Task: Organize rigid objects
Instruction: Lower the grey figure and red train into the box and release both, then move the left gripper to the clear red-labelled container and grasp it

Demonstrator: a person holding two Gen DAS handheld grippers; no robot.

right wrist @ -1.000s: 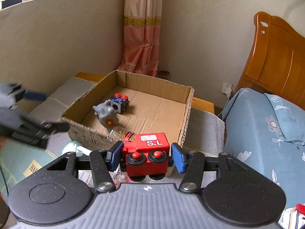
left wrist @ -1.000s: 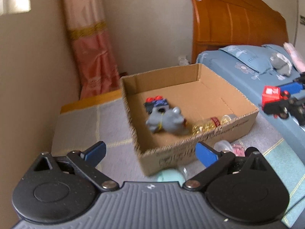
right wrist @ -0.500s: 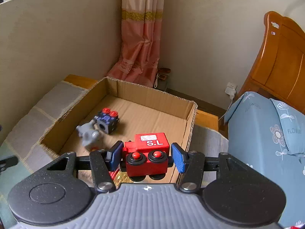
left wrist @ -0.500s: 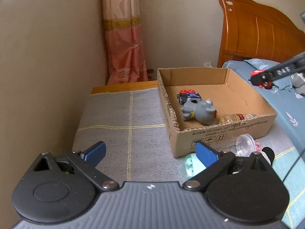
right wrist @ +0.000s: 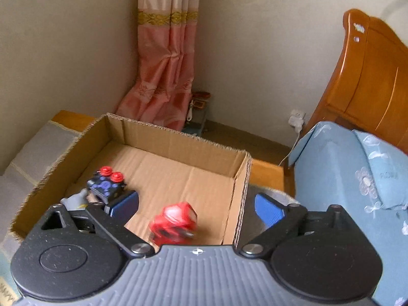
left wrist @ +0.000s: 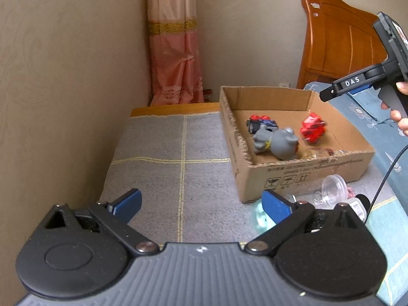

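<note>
On right gripper (left wrist: 339, 90) arm: "DAS"

Red toy truck (right wrist: 174, 223), brown box (right wrist: 178, 142)

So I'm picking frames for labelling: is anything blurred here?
Right wrist view: the red toy truck is smeared by motion between the opening tongs; the cardboard box is sharp. Left wrist view: the truck is blurred too.
</note>
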